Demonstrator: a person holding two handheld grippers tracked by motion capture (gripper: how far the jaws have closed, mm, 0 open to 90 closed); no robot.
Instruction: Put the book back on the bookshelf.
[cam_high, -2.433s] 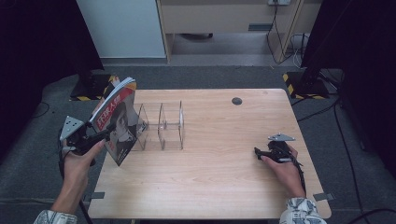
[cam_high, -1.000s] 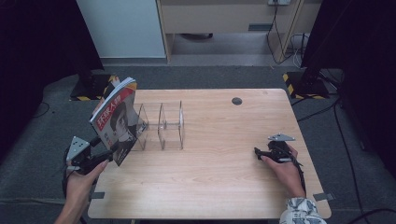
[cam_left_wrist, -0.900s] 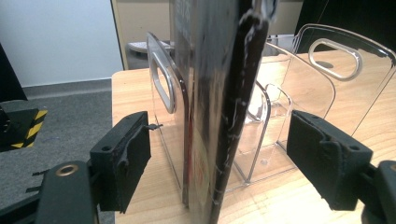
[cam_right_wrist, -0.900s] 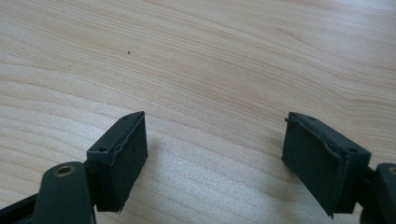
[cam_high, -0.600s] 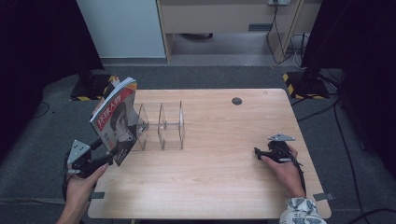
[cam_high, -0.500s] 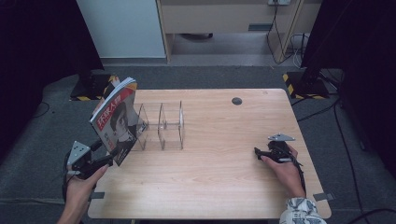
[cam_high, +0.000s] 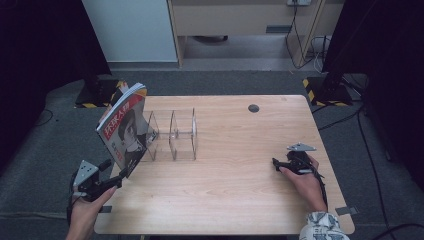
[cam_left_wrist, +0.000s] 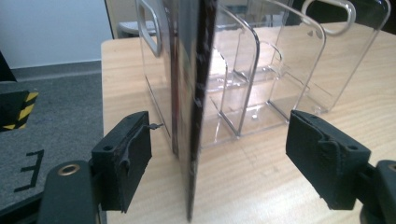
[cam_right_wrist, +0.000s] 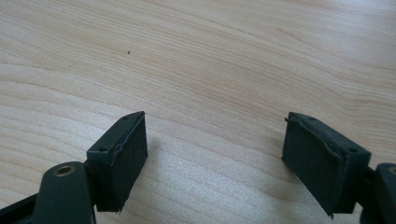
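A magazine (cam_high: 125, 130) with a face on its cover stands in the leftmost slot of a clear acrylic rack (cam_high: 175, 134) and leans left. My left gripper (cam_high: 116, 175) is open just off the table's near-left corner, pointing at the magazine's lower corner. In the left gripper view, the magazine's edge (cam_left_wrist: 194, 116) stands between the wide-apart jaws of the left gripper (cam_left_wrist: 219, 133) and touches neither of them, with the rack (cam_left_wrist: 280, 70) behind it. My right gripper (cam_high: 277, 163) rests open on the table at the right. In its own view, the right gripper (cam_right_wrist: 215, 140) has bare wood between its jaws.
The wooden table (cam_high: 240, 200) has a small dark round disc (cam_high: 254, 108) near its far edge. The rack's two right slots hold nothing. Grey carpet surrounds the table, with yellow-black striped stand bases (cam_high: 320, 90) and cables beyond it.
My left gripper has let go of the magazine and drawn back toward the near edge. The magazine stays leaning in the rack. The right gripper has not moved.
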